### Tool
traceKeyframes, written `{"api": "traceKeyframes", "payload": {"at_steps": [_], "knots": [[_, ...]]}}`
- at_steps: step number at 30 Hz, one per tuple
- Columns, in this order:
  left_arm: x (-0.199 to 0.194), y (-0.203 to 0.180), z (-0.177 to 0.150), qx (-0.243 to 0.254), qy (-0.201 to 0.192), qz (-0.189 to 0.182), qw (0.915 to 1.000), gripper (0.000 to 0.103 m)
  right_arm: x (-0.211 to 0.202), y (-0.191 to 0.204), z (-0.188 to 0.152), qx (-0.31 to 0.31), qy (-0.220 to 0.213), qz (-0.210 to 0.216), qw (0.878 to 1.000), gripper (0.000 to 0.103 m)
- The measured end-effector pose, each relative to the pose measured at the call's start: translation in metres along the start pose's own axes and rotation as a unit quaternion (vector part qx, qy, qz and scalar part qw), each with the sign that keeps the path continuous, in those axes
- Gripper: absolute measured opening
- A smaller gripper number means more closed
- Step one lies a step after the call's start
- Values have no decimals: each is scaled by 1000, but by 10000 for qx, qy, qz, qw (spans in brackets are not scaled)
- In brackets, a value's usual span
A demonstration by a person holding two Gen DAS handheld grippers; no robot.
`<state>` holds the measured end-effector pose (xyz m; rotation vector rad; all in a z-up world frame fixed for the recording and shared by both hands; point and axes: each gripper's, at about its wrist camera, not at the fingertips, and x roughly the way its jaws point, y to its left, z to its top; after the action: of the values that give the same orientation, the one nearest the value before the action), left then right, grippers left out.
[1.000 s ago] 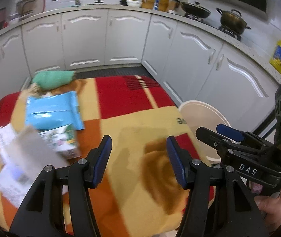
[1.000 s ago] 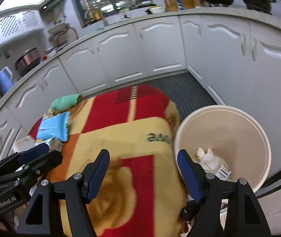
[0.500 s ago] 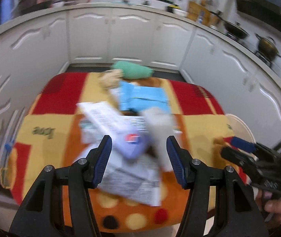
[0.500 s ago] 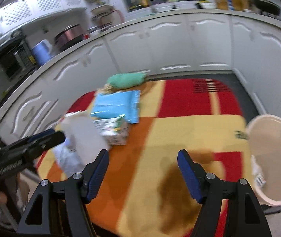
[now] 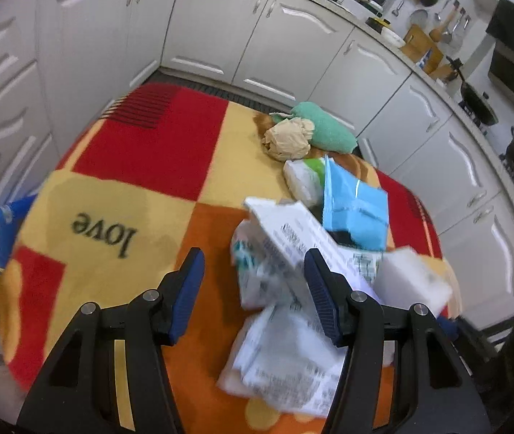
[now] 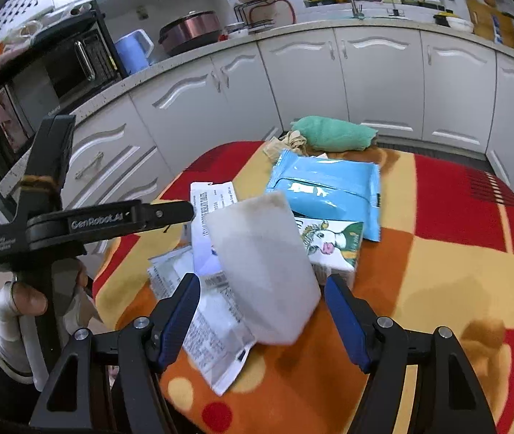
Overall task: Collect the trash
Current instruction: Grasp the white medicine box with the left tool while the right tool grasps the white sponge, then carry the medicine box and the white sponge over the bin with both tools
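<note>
A heap of trash lies on the patterned blanket [image 5: 141, 195] over the table: printed white papers [image 5: 286, 361], a blue wipes pack [image 5: 358, 206], a milk carton [image 6: 329, 246], a crumpled brown paper ball [image 5: 287, 139] and a green cloth roll [image 5: 329, 130]. A grey-white sheet [image 6: 264, 271] stands up just ahead of my open right gripper [image 6: 260, 311]. My left gripper [image 5: 253, 289] is open and empty above the blanket, its right finger at the papers' edge. The left gripper also shows in the right wrist view [image 6: 163, 213].
White kitchen cabinets [image 6: 376, 83] curve around the table. A microwave [image 6: 65, 68], kettle and pots stand on the counter. A blue object [image 5: 7, 224] hangs by the table's left side. The blanket's left half [image 5: 94, 224] carries the word "love".
Both grippers have swung left, away from the beige bin and over the trash heap. The bin has left both views. Both stayed open.
</note>
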<state>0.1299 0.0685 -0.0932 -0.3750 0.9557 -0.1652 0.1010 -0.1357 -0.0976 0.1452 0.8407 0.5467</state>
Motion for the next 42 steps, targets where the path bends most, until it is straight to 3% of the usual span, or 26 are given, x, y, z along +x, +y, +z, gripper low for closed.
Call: {"api": "traceKeyframes", "payload": {"at_steps": [3, 7, 11, 13, 15, 20, 26, 29, 31, 32, 33, 38, 42], "knots": [[10, -5, 8, -21, 4, -91, 10000, 56, 7, -9, 0, 150, 33, 99, 9998, 68], [26, -9, 18, -24, 98, -158, 9998, 56, 8, -17, -1, 240, 5, 246, 9994, 45], [30, -18, 25, 17, 106, -290, 9995, 55, 0, -21, -1, 259, -88, 304, 9992, 39], [26, -27, 23, 142, 43, -368, 9992, 46, -4, -25, 0, 345, -93, 383, 9986, 37], [18, -37, 21, 394, -86, -302, 9987, 28, -11, -31, -1, 430, -138, 427, 9981, 36], [-4, -53, 24, 688, -302, -537, 9957, 15, -34, -43, -3, 675, -294, 539, 9958, 36], [-13, -67, 20, 827, -185, -696, 9940, 13, -59, -52, -6, 763, -478, 455, 9949, 35], [-14, -67, 16, 717, 21, -671, 9952, 18, -66, -56, -10, 800, -478, 421, 9948, 35], [-11, -67, 11, 689, 199, -578, 9957, 41, -68, -57, -12, 798, -471, 402, 9949, 35], [-10, -67, 9, 660, 235, -522, 9962, 57, -69, -57, -12, 801, -471, 394, 9949, 35], [-9, -66, 6, 591, 224, -454, 9970, 63, -69, -58, -13, 815, -473, 402, 9947, 35], [9, -64, 0, 342, 395, -37, 9986, 69, -70, -60, -15, 817, -473, 445, 9945, 35], [32, -77, -4, 469, 574, 83, 9972, 69, -71, -63, -18, 818, -480, 454, 9945, 35]]}}
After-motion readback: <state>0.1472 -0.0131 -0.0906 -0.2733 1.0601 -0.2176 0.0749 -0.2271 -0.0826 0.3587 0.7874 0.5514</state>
